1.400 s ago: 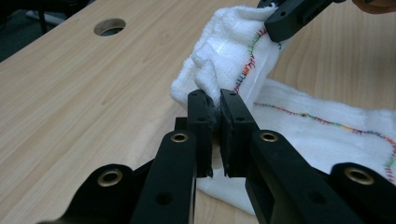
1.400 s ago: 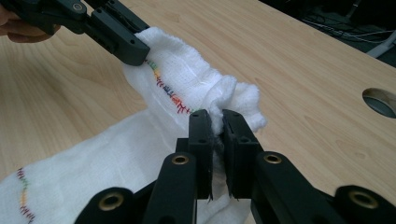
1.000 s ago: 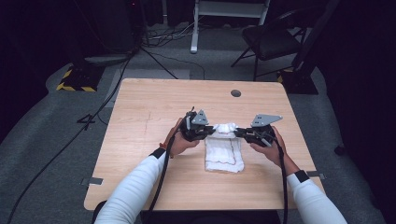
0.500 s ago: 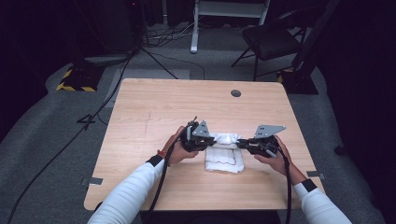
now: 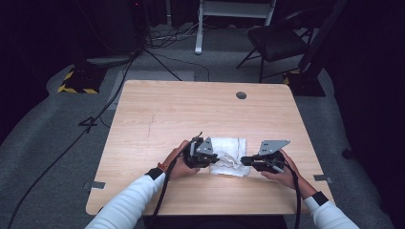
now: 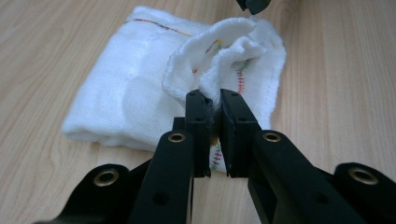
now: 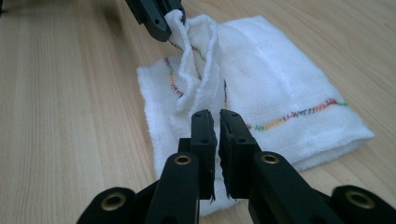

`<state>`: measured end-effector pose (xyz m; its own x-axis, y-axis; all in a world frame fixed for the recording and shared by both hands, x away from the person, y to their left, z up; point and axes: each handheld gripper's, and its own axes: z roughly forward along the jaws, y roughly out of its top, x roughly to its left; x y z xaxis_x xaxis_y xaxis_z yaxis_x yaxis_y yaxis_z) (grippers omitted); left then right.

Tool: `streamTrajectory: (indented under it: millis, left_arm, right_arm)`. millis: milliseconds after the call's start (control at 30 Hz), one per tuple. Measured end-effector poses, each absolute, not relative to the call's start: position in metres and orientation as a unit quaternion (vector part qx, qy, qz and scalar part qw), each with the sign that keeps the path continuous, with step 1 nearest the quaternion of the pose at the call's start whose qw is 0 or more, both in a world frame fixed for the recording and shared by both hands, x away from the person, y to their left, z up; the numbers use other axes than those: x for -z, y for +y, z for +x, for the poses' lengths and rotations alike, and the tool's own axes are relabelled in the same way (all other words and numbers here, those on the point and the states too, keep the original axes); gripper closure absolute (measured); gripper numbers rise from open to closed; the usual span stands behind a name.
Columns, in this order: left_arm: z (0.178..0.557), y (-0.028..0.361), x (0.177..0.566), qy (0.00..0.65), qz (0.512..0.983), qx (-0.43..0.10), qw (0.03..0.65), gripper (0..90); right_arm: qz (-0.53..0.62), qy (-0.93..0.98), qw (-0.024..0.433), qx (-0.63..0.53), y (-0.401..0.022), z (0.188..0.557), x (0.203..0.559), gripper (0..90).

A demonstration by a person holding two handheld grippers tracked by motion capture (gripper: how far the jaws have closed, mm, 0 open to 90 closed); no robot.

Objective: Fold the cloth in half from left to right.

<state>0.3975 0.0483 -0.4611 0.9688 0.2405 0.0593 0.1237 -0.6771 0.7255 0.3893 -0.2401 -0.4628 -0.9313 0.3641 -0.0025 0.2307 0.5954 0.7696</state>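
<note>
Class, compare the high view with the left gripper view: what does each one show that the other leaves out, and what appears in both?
High view alone: the whole table, both white sleeves, the left hand, the right hand, a chair and cables on the floor beyond. Left gripper view alone: the cloth's coloured stitching, and the left gripper's jaws shut on a raised fold of it. Both show the white cloth lying on the wooden table, the left gripper at its edge, and at least part of the right gripper opposite.

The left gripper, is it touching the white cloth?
Touching. In the left gripper view, the left gripper has its jaws shut on a raised fold of the cloth.
</note>
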Motion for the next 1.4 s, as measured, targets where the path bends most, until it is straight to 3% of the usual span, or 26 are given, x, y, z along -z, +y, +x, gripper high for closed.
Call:
streamTrajectory:
  millis: [167,267,533,633,667,967,1267,1400]
  left_arm:
    - [0.391,0.048,0.466,0.092,0.916,-0.068,0.384,82.5]
    - [0.387,0.047,0.468,0.083,0.923,-0.069,0.370,79.6]
    - [0.383,0.050,0.474,0.082,0.929,-0.069,0.355,77.2]
    - [0.383,0.050,0.476,0.083,0.929,-0.066,0.354,76.8]
    - [0.384,0.050,0.477,0.083,0.930,-0.065,0.353,76.8]
    - [0.383,0.055,0.476,0.085,0.929,-0.069,0.353,80.5]
    - [0.374,0.056,0.471,0.074,0.930,-0.072,0.353,81.0]
    - [0.373,0.052,0.478,0.079,0.939,-0.067,0.328,70.6]
  right_arm:
    - [0.173,0.889,0.083,-0.416,-0.240,0.386,0.465,76.6]
    - [0.178,0.888,0.094,-0.414,-0.238,0.384,0.465,64.5]
    - [0.178,0.901,0.091,-0.386,-0.230,0.386,0.477,55.4]
    - [0.175,0.907,0.098,-0.370,-0.226,0.386,0.481,56.1]
    - [0.173,0.909,0.098,-0.367,-0.226,0.385,0.483,62.1]
    - [0.147,0.917,0.111,-0.354,-0.229,0.379,0.481,85.9]
    - [0.137,0.914,0.120,-0.362,-0.239,0.366,0.467,86.0]
    - [0.141,0.922,0.122,-0.340,-0.244,0.363,0.475,82.8]
